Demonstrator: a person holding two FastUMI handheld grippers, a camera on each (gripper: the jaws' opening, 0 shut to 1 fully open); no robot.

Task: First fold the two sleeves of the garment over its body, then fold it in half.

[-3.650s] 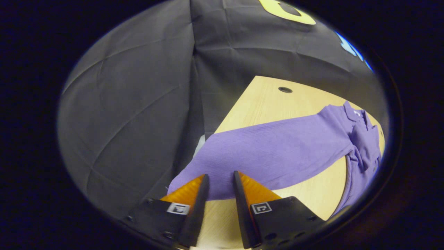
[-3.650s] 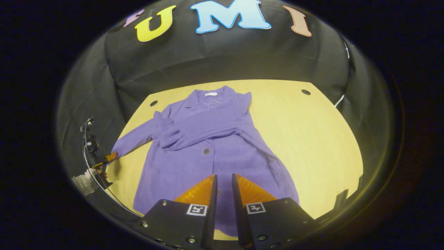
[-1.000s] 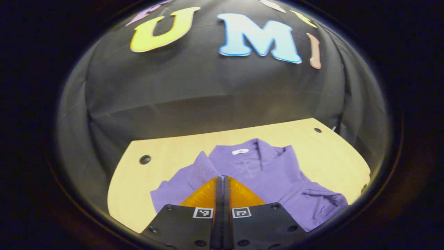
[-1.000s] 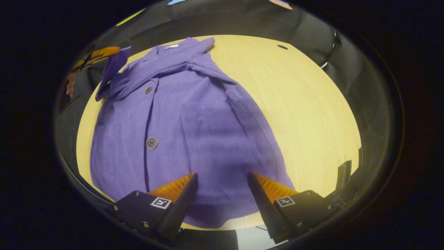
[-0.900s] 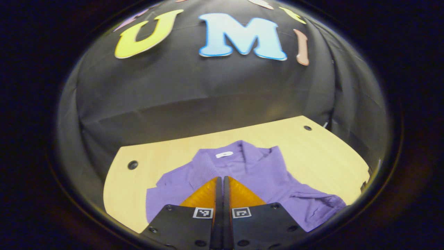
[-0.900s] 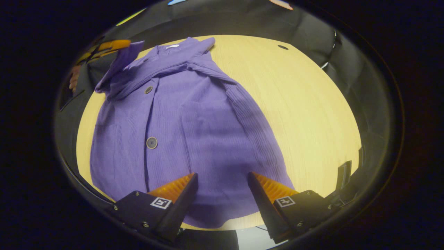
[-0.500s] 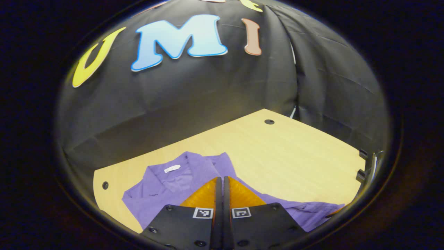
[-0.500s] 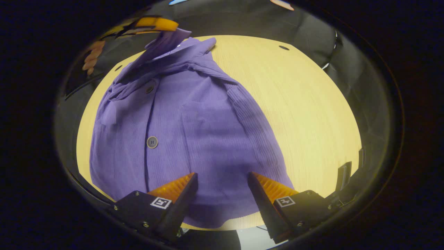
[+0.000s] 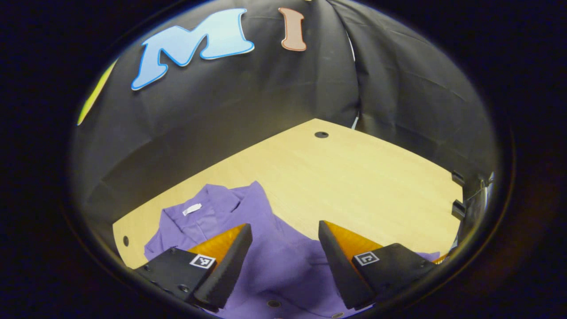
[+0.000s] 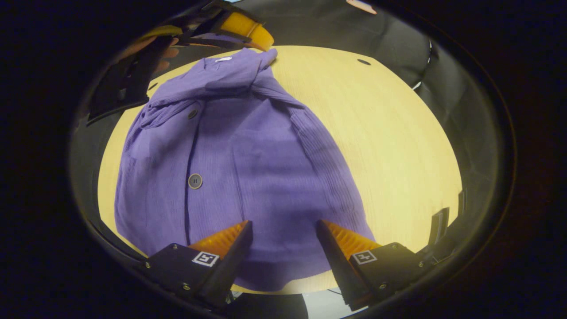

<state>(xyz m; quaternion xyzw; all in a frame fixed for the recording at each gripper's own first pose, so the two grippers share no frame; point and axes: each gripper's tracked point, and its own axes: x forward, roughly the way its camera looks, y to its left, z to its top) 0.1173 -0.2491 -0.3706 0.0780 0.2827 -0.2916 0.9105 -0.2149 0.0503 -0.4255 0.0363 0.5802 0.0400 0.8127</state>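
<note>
Sleeves [image 10: 230, 82] both lie across garment [image 10: 248, 168], flat on worktop [image 10: 398, 133]; halving fold judged left. Left gripper [image 9: 283, 241] spread, empty, over collar end. Right gripper [image 10: 283, 237] spread above near hem.

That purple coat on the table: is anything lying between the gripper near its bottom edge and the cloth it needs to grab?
Nothing visible does. The right gripper hangs open just over the hem of the purple coat, with only the bare wooden table beside it. The left gripper, also open, is up by the collar.
</note>
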